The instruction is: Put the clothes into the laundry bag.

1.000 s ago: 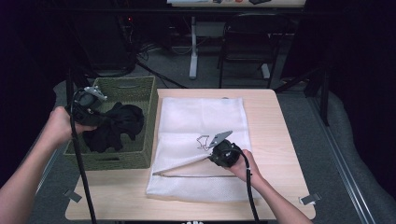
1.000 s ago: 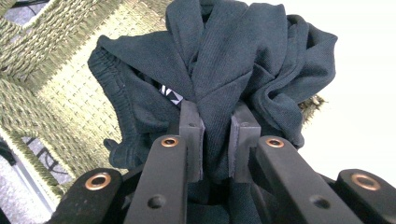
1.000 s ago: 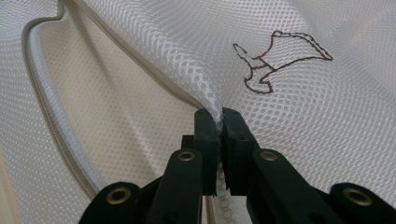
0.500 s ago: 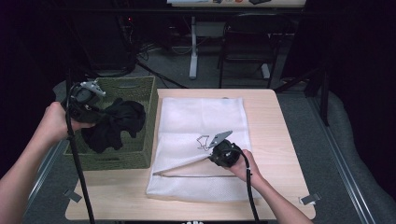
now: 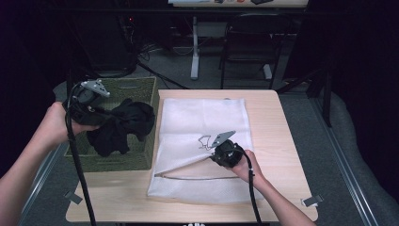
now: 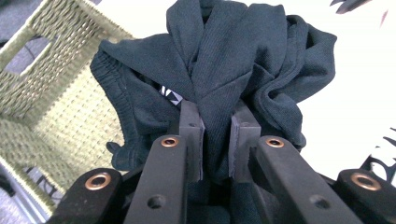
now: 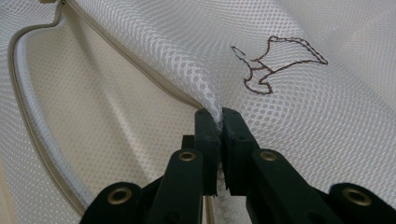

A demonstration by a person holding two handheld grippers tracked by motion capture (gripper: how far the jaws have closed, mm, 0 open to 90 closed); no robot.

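Observation:
A black garment (image 5: 121,126) hangs bunched over the green woven basket (image 5: 135,159) at the table's left. My left gripper (image 5: 96,113) is shut on it; in the left gripper view the dark cloth (image 6: 243,60) is pinched between the two jaws, at the left gripper (image 6: 215,140). A white mesh laundry bag (image 5: 202,117) with a dark stitched outline lies flat on the table. My right gripper (image 5: 212,153) is shut on the upper edge of its zip opening (image 5: 197,177) and holds that edge raised; in the right gripper view the mesh (image 7: 299,121) is clamped at the right gripper (image 7: 219,122).
The wooden table (image 5: 287,141) has bare strips to the right of the bag and along its front edge. A chair (image 5: 249,42) and a table leg (image 5: 194,52) stand on the floor beyond the far edge. Cables trail from both grippers toward the person.
My left gripper has lifted the black garment higher out of the basket and drawn back a little to the left. The right gripper and the bag's raised edge have stayed put.

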